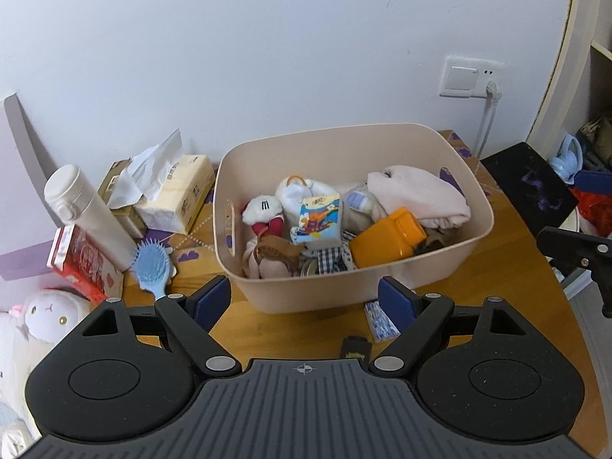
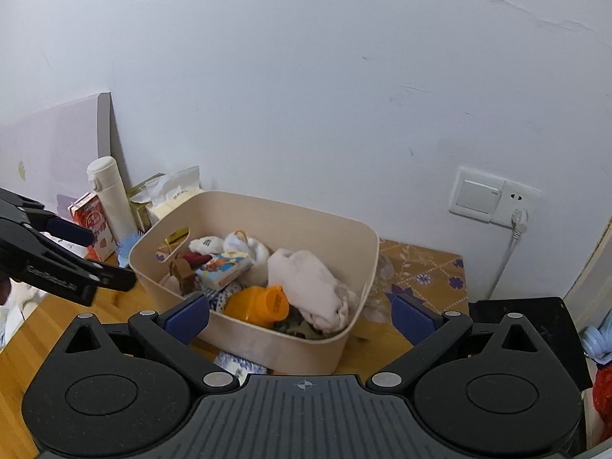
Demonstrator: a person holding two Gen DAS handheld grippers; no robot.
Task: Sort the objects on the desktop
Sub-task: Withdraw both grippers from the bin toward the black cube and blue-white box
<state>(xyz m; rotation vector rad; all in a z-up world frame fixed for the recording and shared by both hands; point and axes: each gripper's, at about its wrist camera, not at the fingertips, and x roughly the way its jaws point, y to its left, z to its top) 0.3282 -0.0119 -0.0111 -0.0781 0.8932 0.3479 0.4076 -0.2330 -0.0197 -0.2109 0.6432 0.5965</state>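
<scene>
Both my tools empty, fingers spread wide. Left gripper hovers over the near wall of the beige bin; right gripper hangs over the same bin from its other side. Bin sits on the wooden table, packed: orange bottle on its side near the front, pink cloth at the back right, small cartoon-printed pack mid-bin, white plush toy to its left. Outside the bin, left: blue hairbrush, white thermos upright, tissue pack by the wall. A small patterned packet lies on the table just in front of the bin.
</scene>
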